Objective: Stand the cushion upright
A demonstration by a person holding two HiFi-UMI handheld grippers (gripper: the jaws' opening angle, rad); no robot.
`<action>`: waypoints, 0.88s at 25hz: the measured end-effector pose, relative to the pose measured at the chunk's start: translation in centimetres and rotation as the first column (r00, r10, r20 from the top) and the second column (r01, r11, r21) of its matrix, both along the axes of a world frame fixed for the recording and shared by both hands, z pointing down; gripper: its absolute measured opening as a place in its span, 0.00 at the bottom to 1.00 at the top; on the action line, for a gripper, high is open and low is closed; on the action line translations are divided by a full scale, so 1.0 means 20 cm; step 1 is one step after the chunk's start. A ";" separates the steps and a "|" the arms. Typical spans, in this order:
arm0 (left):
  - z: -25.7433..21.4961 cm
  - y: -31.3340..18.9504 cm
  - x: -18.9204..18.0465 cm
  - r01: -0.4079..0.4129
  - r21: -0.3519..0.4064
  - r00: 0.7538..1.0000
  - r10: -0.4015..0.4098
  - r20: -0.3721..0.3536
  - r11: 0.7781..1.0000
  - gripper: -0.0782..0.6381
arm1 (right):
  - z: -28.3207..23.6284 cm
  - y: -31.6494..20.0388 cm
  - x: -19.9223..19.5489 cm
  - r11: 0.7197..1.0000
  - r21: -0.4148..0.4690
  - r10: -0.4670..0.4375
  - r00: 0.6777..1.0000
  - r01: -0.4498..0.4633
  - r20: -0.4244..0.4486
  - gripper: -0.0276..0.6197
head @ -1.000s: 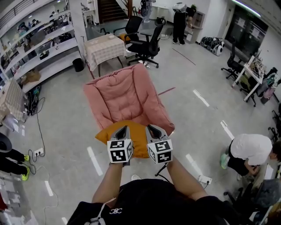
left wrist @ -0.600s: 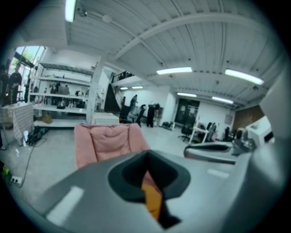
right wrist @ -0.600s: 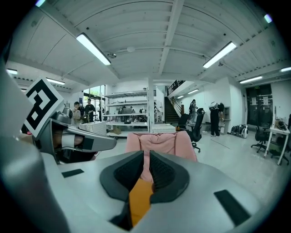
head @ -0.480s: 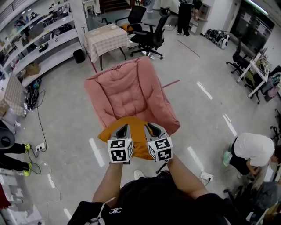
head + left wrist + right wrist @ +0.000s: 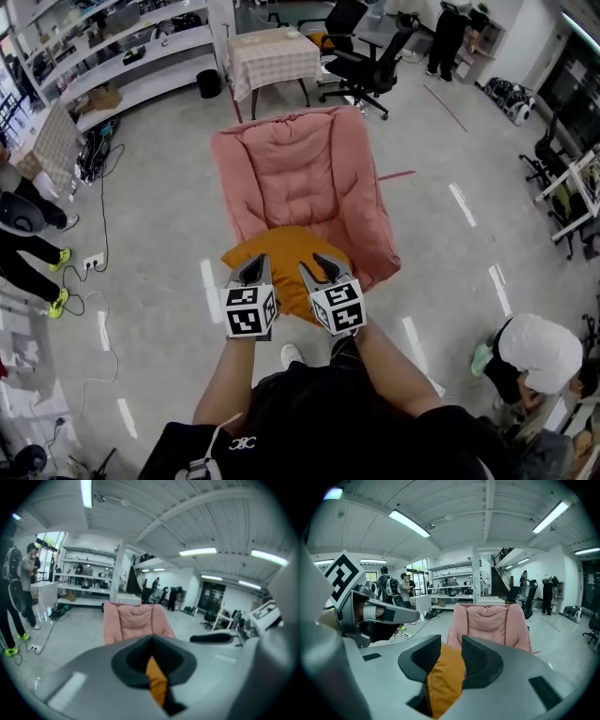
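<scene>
An orange cushion (image 5: 286,255) lies on the front of the seat of a pink padded chair (image 5: 309,173). Both grippers are at the cushion's near edge. My left gripper (image 5: 253,272) is shut on that edge, and in the left gripper view a strip of the orange cushion (image 5: 157,684) is pinched in its narrow gap (image 5: 151,654). My right gripper (image 5: 323,270) is opening. In the right gripper view a puffed fold of the cushion (image 5: 445,677) still sits between its parting jaws (image 5: 451,644). The pink chair (image 5: 490,620) stands straight ahead.
Behind the chair are a table with a checked cloth (image 5: 262,52), black office chairs (image 5: 366,61) and long shelves (image 5: 122,47). People stand at the left (image 5: 28,220) and one crouches at the right (image 5: 539,352). Cables (image 5: 94,262) trail on the floor at the left.
Both grippers have moved forward and down with the cushion's near edge. The cushion now rests further onto the seat. The right gripper's jaws have spread apart.
</scene>
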State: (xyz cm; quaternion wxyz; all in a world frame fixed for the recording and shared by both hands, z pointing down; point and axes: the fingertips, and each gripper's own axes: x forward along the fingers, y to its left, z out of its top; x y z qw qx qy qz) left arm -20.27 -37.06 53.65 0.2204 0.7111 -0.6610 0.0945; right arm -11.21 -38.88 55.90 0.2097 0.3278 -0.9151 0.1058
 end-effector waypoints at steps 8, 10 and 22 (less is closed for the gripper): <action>0.03 0.09 -0.10 0.124 -0.022 0.992 -0.124 0.002 0.992 0.11 | 0.11 0.01 -0.09 0.990 -0.057 -0.134 0.990 0.132 -0.042 0.26; 0.05 0.12 -0.11 0.156 -0.028 0.988 -0.156 0.003 0.987 0.11 | 0.14 0.02 -0.12 0.983 -0.071 -0.171 0.984 0.168 -0.052 0.26; 0.09 0.23 -0.23 0.348 -0.065 0.937 -0.347 0.020 0.935 0.11 | 0.41 0.02 -0.24 0.903 -0.168 -0.423 0.884 0.395 -0.197 0.41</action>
